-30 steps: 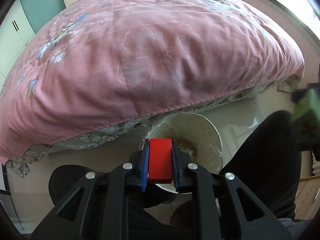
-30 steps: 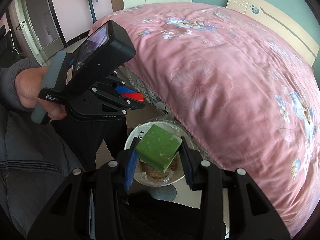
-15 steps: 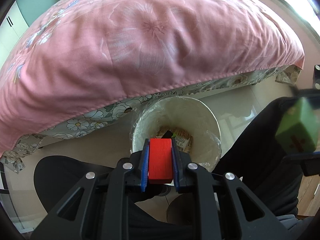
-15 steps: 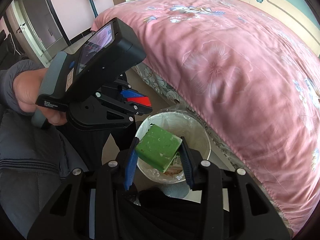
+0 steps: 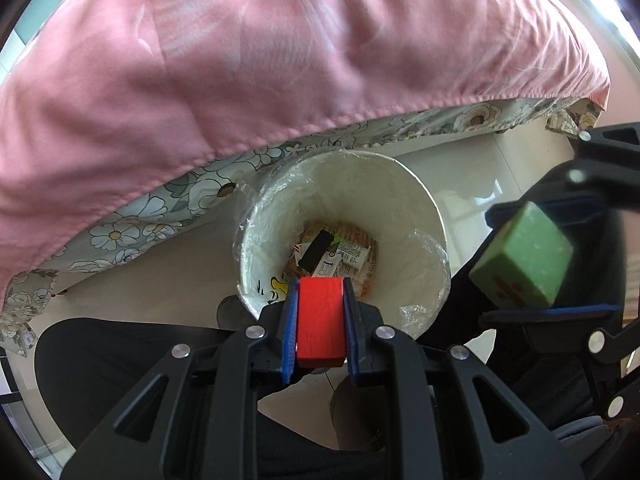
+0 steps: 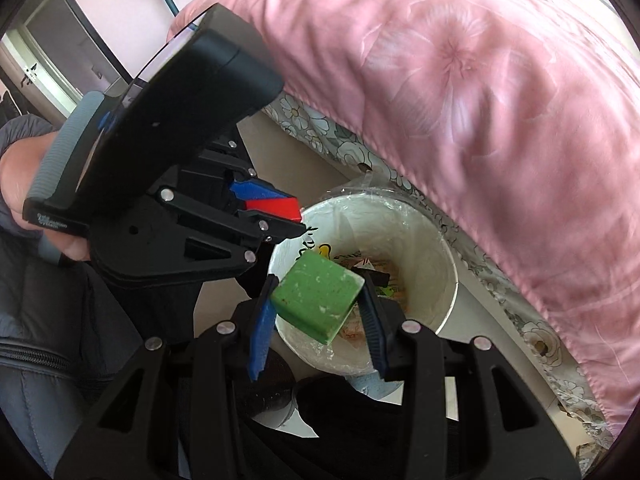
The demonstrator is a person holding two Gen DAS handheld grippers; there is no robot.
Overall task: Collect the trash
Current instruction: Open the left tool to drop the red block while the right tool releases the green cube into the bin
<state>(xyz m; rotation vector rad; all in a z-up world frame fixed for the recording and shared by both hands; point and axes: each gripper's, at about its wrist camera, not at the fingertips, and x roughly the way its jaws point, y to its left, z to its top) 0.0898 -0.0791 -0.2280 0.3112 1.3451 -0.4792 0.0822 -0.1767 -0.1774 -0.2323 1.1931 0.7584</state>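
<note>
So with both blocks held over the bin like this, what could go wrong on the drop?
1. The red block in the left gripper sits over the near rim of the bin, so it might clip the edge and land on the floor.
2. The green block is pinched at a tilt in the right gripper and could tumble sideways on release.
3. The two grippers are close together and could knock each other.

Pink floral quilt [image 5: 280,60] over a flower-print bed skirt [image 5: 132,224], pale glossy floor [image 5: 472,168] below
</note>
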